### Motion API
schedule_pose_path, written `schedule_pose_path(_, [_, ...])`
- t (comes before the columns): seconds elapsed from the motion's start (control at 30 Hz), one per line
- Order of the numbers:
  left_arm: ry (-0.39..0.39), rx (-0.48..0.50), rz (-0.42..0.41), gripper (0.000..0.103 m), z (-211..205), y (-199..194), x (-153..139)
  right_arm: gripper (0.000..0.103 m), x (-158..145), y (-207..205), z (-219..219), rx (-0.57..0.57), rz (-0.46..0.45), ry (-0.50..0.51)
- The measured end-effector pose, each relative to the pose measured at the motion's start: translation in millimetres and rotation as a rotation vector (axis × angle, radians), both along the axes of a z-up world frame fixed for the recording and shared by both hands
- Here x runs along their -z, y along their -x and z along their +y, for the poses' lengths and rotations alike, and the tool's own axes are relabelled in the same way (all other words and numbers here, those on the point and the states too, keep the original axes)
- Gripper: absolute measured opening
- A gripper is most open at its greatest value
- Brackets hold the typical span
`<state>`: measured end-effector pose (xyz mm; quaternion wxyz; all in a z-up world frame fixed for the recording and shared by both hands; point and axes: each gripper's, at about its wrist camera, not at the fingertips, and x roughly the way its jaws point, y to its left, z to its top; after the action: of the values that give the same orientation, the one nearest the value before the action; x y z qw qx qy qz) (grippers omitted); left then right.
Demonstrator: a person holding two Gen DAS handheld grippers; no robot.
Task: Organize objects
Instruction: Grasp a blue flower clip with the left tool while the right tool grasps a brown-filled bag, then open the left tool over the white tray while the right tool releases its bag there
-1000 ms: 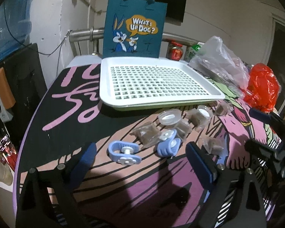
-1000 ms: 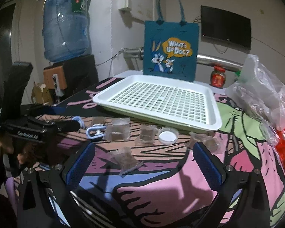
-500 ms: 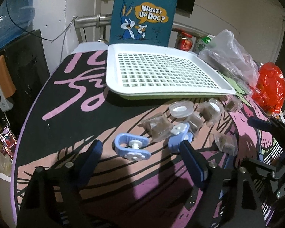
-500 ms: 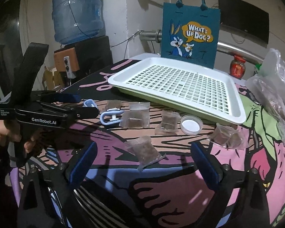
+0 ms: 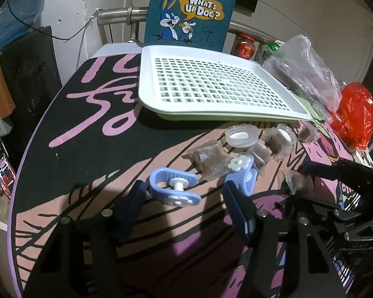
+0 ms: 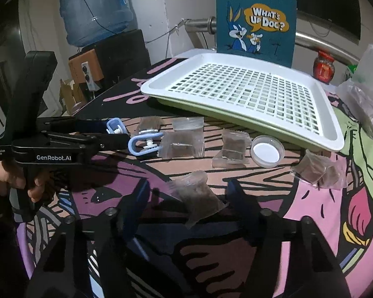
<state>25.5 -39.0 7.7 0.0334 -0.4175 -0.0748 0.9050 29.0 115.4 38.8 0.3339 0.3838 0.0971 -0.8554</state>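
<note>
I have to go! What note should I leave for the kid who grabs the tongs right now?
Left tongs: open, just been closing around the blue clip, not pinching yet.
Right tongs: open, just been closing around a brown packet, not pinching yet.
The white tray holds nothing.
Done: nothing sorted.
Left: these, the other clip, more packets, the round tub, all on the table.

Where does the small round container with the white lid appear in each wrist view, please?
Left wrist view: the round container lies right of centre on the table, just in front of the white tray's near edge.
Right wrist view: the round container lies right of centre, below the tray's near rim, right of a brown packet.
Shared landmark: the blue cartoon bag standing behind the tray.
</note>
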Motion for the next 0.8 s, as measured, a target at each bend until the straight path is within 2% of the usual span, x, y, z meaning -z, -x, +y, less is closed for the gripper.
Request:
schedule_pose_path(0.07, [0.008, 0.004, -0.001, 0.056, 1.7, 0.1, 0.1, 0.058, 1.8, 2.9, 1.1, 0.004, -0.017, 0.001])
schedule_pose_path(0.1, [0.007, 0.008, -0.001, 0.053, 2.2, 0.1, 0.1, 0.053, 2.6, 3.7, 1.4, 0.005, -0.024, 0.004])
schedule_pose_path(0.17, [0.002, 0.012, -0.001, 0.04, 2.0, 0.2, 0.2, 0.041, 5.2, 6.7, 2.3, 0.006, -0.046, 0.007])
schedule_pose_path(0.23, [-0.005, 0.013, 0.001, 0.04, 0.9, -0.2, 0.3, 0.028, 7.8, 9.0, 2.3, 0.001, -0.067, 0.009])
schedule_pose_path(0.3, [-0.014, 0.018, 0.003, 0.04, 0.7, -0.3, 0.2, 0.024, 7.7, 8.8, 2.7, -0.004, -0.071, 0.014])
schedule_pose_path(0.47, [-0.033, 0.019, 0.027, 0.04, -0.4, -3.6, -3.0, 0.023, 3.0, 4.6, 5.7, -0.003, -0.042, 0.031])
schedule_pose_path(0.8, [0.007, 0.031, 0.109, 0.04, 6.9, -13.9, -22.9, 0.022, -12.4, 0.7, 21.5, 0.034, 0.008, 0.117])
